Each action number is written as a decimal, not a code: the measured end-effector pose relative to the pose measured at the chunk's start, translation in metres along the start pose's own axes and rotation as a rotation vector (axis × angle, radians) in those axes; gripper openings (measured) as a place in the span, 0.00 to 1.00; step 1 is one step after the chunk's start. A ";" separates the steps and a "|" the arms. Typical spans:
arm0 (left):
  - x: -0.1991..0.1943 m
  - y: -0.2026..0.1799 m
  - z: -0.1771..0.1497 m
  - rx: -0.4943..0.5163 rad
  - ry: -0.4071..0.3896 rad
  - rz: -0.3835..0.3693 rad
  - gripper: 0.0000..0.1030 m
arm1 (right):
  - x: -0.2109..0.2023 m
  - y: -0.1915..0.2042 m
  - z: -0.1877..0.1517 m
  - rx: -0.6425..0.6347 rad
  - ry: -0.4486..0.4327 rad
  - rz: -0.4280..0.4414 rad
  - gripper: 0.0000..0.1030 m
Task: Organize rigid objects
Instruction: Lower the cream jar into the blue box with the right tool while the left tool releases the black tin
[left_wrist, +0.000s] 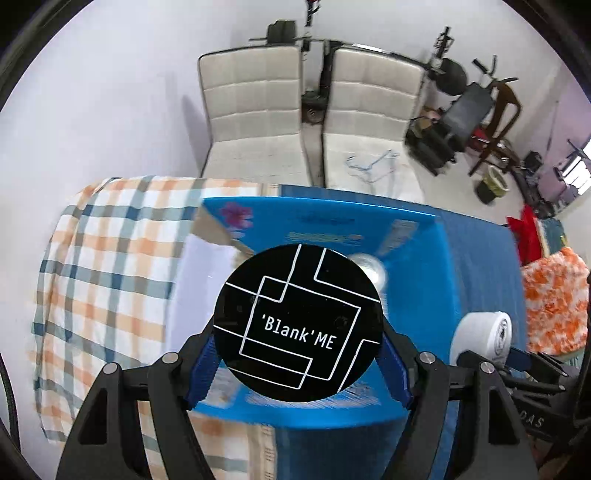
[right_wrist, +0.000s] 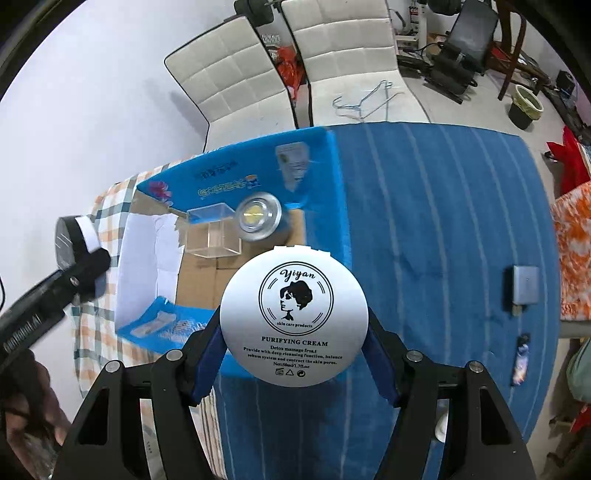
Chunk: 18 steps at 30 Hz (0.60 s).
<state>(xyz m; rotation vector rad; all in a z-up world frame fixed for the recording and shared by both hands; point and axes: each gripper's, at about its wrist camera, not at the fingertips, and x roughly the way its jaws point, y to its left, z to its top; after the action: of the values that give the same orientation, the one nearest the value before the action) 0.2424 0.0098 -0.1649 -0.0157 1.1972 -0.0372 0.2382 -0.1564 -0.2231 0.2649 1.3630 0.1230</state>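
- The black round jar (left_wrist: 300, 320), lettered 'Blank'ME, is pinched between the blue fingers (left_wrist: 202, 365) of the left gripper (left_wrist: 301, 369); its flat round face points back at the camera, so its axis runs along the fingers.
- It hangs above the open blue box (left_wrist: 417, 258), not touching it.
- The white cream jar (right_wrist: 294, 316), marked Yiyan Purifying Cream, is clamped between the fingers (right_wrist: 208, 365) of the right gripper (right_wrist: 295, 369), its printed face likewise toward the camera, over the box's near edge.
- Inside the box lie a clear plastic cube (right_wrist: 212, 232) and a silver round tin (right_wrist: 258, 218), just beside each other.
- The box sits on a worktop under a blue striped cloth (right_wrist: 436, 229), with a checked cloth (left_wrist: 107, 258) beside it.
- A small grey case (right_wrist: 524, 290) lies well apart on the blue cloth.
- Two white chairs (left_wrist: 255, 110) stand behind.
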 end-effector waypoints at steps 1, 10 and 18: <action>0.011 0.011 0.005 -0.016 0.016 0.002 0.71 | 0.013 0.006 0.005 0.007 0.015 -0.005 0.68; 0.120 0.046 0.022 -0.006 0.199 0.069 0.71 | 0.111 0.029 0.029 0.026 0.162 -0.071 0.68; 0.170 0.038 0.015 0.060 0.271 0.121 0.71 | 0.155 0.035 0.034 0.013 0.224 -0.148 0.68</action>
<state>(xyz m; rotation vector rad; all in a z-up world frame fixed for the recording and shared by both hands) 0.3193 0.0409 -0.3184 0.1182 1.4652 0.0322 0.3052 -0.0898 -0.3548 0.1640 1.6011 0.0200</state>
